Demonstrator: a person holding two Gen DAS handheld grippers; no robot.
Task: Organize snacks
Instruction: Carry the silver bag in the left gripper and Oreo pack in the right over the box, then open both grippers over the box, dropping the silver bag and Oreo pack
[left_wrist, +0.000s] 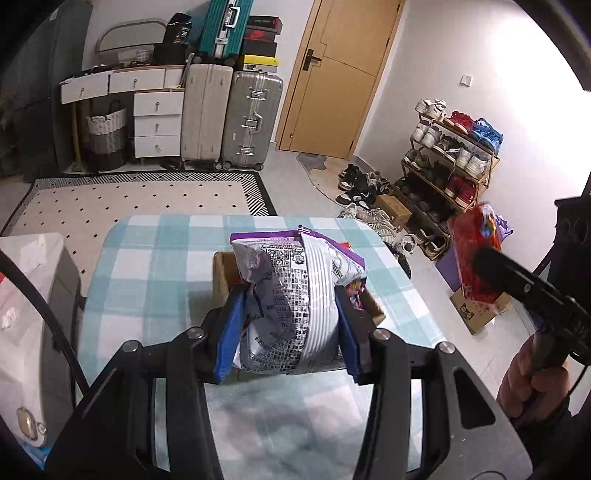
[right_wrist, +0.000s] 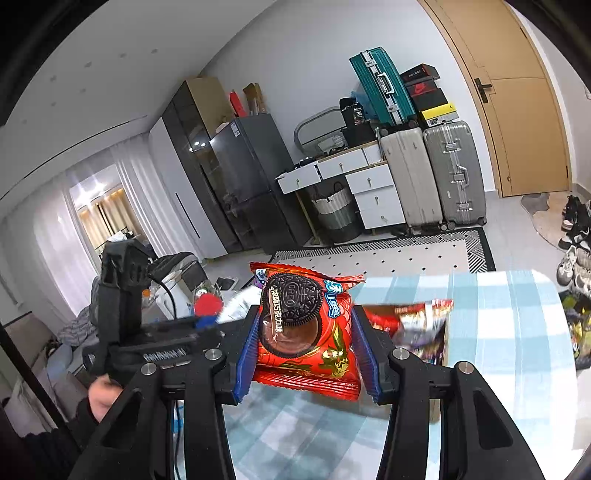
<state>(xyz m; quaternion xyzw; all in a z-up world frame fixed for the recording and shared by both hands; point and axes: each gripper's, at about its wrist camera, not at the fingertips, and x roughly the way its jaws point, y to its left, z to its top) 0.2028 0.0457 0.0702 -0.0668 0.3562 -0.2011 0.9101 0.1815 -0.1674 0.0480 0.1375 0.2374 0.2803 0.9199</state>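
My left gripper (left_wrist: 291, 328) is shut on a puffy white snack bag with a purple top edge (left_wrist: 295, 295), held above a cardboard box (left_wrist: 223, 277) on the table. My right gripper (right_wrist: 306, 350) is shut on a red Oreo packet (right_wrist: 306, 328), lifted over the table; the same packet (left_wrist: 476, 254) shows at the right of the left wrist view. The box (right_wrist: 417, 325), holding several more snack packets, lies behind and right of the red packet. The left gripper (right_wrist: 221, 321) with its white bag shows to the left in the right wrist view.
The table wears a blue and white checked cloth (left_wrist: 155, 266). A patterned rug (left_wrist: 129, 203) lies beyond it, with suitcases (left_wrist: 251, 122), a white drawer unit (left_wrist: 159, 122) and a wooden door (left_wrist: 343, 74) behind. A shoe rack (left_wrist: 443, 162) stands right; a person's hand (left_wrist: 532, 384) grips the right tool.
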